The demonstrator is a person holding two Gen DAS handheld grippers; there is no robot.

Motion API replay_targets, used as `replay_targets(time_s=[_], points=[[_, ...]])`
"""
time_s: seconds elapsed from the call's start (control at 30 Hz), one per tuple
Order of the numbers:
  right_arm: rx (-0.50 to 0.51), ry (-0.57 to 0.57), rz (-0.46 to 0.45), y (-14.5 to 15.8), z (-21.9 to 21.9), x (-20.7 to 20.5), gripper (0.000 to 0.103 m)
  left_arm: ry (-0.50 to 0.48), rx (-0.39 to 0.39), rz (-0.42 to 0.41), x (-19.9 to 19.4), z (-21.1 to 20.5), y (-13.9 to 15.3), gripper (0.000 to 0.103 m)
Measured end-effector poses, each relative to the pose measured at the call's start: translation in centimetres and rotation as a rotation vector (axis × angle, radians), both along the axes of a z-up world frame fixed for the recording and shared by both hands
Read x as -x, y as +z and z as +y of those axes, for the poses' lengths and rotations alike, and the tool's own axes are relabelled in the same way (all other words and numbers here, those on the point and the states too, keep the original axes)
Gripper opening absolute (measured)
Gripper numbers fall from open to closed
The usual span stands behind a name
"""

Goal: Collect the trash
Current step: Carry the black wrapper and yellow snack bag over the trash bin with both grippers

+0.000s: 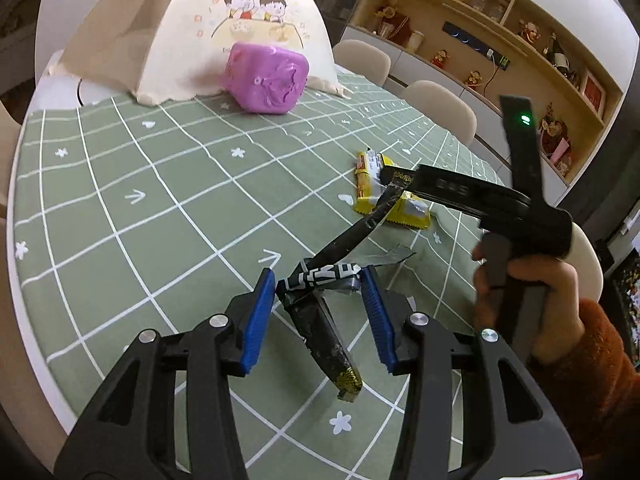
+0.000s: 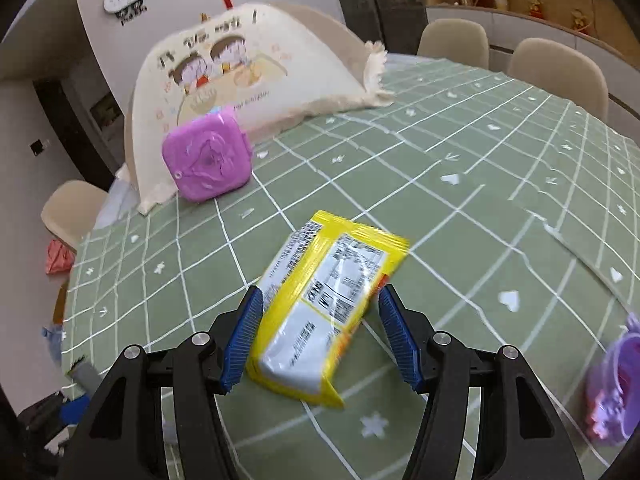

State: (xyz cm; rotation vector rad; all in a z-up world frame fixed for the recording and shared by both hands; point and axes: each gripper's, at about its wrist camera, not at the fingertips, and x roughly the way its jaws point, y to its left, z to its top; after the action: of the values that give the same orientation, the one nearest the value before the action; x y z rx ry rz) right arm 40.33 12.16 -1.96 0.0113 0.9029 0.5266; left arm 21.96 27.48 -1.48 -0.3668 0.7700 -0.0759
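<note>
Bench (image 1: 120, 184) mid & left: open cloth, free to pass. Far side blocked by purple box (image 1: 266, 78) w/ dome food cover (image 1: 248, 20) right behind it. Right: yellow wrapper (image 1: 372, 192) on the cloth. Near: black wrapper (image 1: 320, 312). 2 chairs (image 1: 436, 104) past far edge.
</note>
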Motion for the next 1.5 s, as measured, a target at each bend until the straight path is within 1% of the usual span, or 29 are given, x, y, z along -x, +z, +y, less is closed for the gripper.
replay_targets(time_s=[0.13, 0.2, 0.27, 0.33, 0.5, 0.63, 0.7, 0.83, 1.0, 1.13, 1.37, 1.5], points=[[0.049, 0.034, -0.017, -0.1, 0.8, 0.0, 0.057, -0.005, 0.011, 0.007, -0.1, -0.1, -0.2, 0.042], [0.043, 0.041, -0.014, -0.1, 0.4, 0.1, 0.053, -0.006, 0.016, 0.005, -0.1, 0.0, -0.2, 0.042], [0.039, 0.052, -0.006, 0.0, -0.2, 0.5, 0.046, -0.003, 0.02, 0.002, -0.2, 0.1, -0.1, 0.042], [0.048, 0.065, -0.015, 0.2, -0.8, 1.3, 0.042, 0.0, 0.019, -0.002, -0.1, 0.1, -0.1, 0.042], [0.125, 0.09, -0.164, 1.9, -3.1, 5.3, 0.04, 0.003, 0.0, -0.01, 0.0, -0.4, 0.2, 0.042], [0.14, 0.09, -0.221, 3.2, -5.7, 8.2, 0.04, -0.012, 0.001, -0.004, 0.1, -1.4, 0.3, 0.042], [0.133, 0.083, -0.232, 3.7, -7.1, 9.1, 0.04, -0.026, 0.001, -0.008, 0.2, -2.2, 0.4, 0.042], [0.113, 0.061, -0.244, 4.4, -9.9, 10.8, 0.04, -0.06, 0.006, -0.018, 0.1, -4.4, 0.9, 0.042], [0.118, 0.031, -0.276, 5.0, -13.6, 12.9, 0.04, -0.098, -0.004, -0.024, -0.5, -7.3, 1.3, 0.042], [0.115, 0.001, -0.297, 5.3, -16.5, 14.1, 0.04, -0.136, -0.026, -0.037, -1.1, -10.2, 1.9, 0.042], [0.081, -0.096, -0.333, 5.9, -23.6, 16.4, 0.04, -0.186, -0.046, -0.073, -1.7, -15.5, 3.2, 0.042], [0.061, -0.164, -0.356, 6.5, -28.5, 18.0, 0.04, -0.243, -0.065, -0.095, -2.0, -20.0, 3.8, 0.042]])
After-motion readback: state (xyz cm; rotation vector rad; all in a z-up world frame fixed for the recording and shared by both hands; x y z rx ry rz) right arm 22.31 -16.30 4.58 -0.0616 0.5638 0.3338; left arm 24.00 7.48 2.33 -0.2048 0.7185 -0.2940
